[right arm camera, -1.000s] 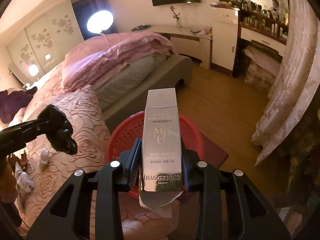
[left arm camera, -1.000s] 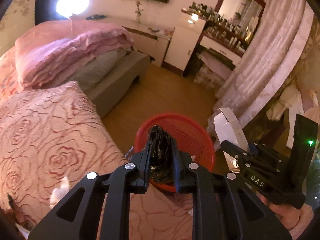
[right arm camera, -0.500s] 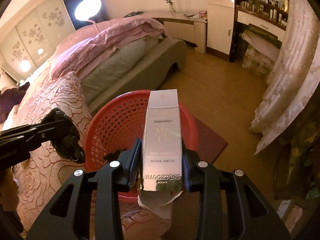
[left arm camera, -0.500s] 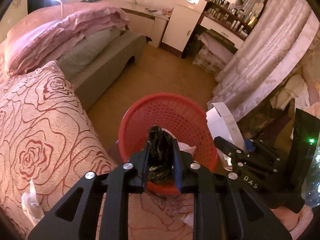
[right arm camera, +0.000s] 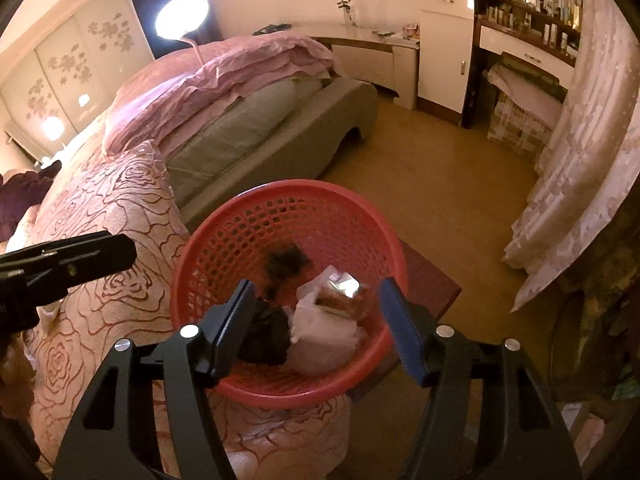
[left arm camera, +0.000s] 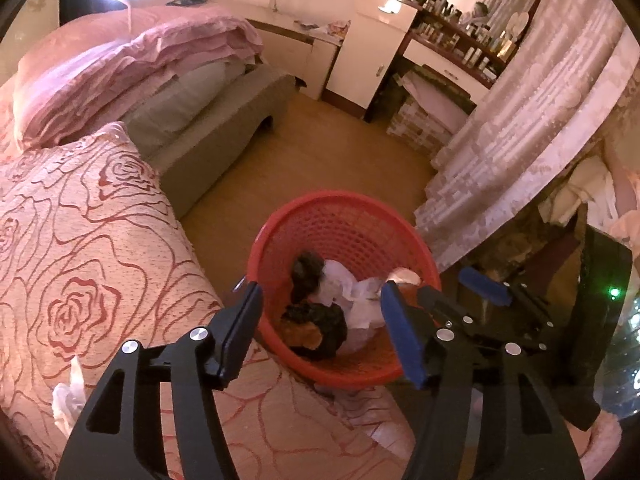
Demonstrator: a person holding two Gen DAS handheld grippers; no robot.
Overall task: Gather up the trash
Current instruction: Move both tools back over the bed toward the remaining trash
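Both grippers, left gripper and right gripper, have just been opening and hold nothing over the red basket, where the dropped trash lies; snagging its near rim could tip it.

Both wrist views steeply above basket

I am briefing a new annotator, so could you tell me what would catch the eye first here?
The red basket stands beside the rose-patterned bedspread, holding black crumpled bags and white paper. Both the left gripper and the right gripper hang open above it, holding nothing.
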